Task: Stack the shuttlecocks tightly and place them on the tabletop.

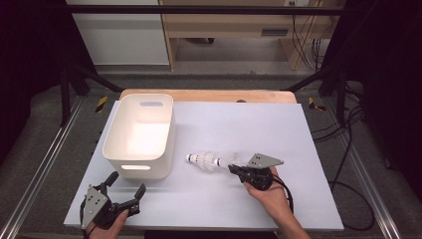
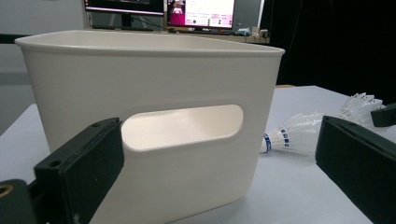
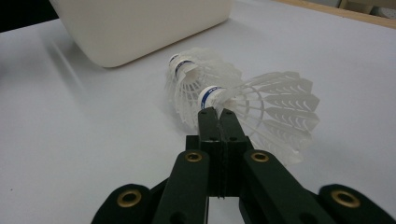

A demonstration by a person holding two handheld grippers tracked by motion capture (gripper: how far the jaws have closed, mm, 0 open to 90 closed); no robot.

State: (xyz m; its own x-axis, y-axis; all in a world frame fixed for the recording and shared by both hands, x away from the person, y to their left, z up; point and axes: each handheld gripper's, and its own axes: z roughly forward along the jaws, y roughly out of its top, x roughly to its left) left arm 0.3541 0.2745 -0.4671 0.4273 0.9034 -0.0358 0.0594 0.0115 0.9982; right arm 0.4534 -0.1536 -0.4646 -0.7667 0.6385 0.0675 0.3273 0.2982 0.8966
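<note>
Two shuttlecocks (image 1: 208, 161) lying nested, axis toward bin (image 1: 112, 149); right gripper (image 1: 233, 169) pinched on rear skirt, left gripper (image 1: 127, 191) agape, idle near bin.

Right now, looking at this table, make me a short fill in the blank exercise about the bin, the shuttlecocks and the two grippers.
1. The white bin stands on the ____ half of the table in the high view.
2. The right gripper has its jaws ____.
3. The left gripper has its jaws ____, with nothing between them.
4. The number of shuttlecocks lying on the table is ____.

Missing words: left; shut; open; two
</note>
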